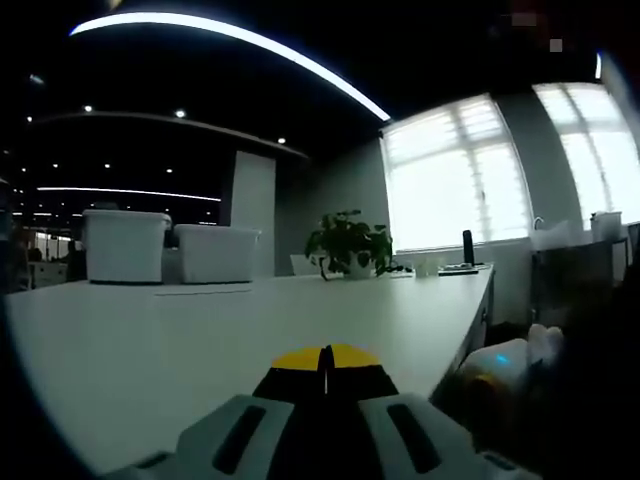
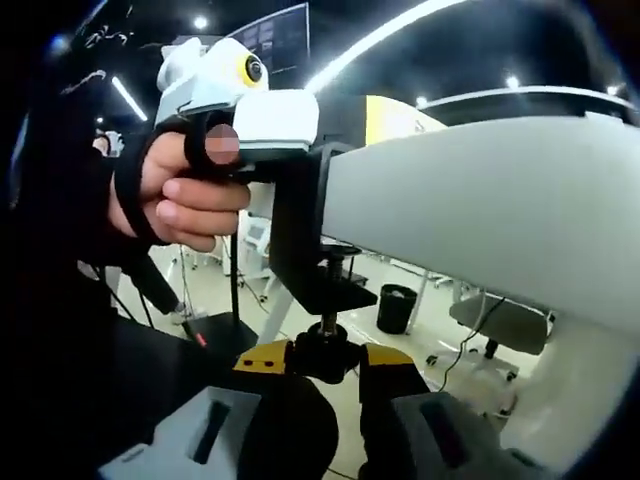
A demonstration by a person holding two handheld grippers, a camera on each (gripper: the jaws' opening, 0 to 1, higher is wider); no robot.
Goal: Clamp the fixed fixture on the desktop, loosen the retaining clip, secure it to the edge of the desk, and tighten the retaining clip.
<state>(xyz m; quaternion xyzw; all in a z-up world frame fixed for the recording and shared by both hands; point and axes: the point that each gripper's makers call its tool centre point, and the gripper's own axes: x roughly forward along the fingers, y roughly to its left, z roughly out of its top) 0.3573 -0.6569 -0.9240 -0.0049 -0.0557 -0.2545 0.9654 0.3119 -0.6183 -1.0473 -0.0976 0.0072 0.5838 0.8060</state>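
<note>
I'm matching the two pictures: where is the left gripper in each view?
Left gripper view: left gripper, bottom centre, yellow tips together over the white desk.
Right gripper view: upper left, in a hand, atop the desk above the black clamp, whose screw knob the right gripper pinches.
Shared landmark: the desk's edge.

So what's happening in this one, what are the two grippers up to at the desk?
A person is fitting a black clamp fixture onto the edge of the white desk. The person's hand works the left gripper, which rests on the desktop with its jaws closed at the top of the clamp. From below, the right gripper is closed on the screw knob under the desk edge, apparently to turn it. In the left gripper view, two white bins and a potted plant sit farther along.
</note>
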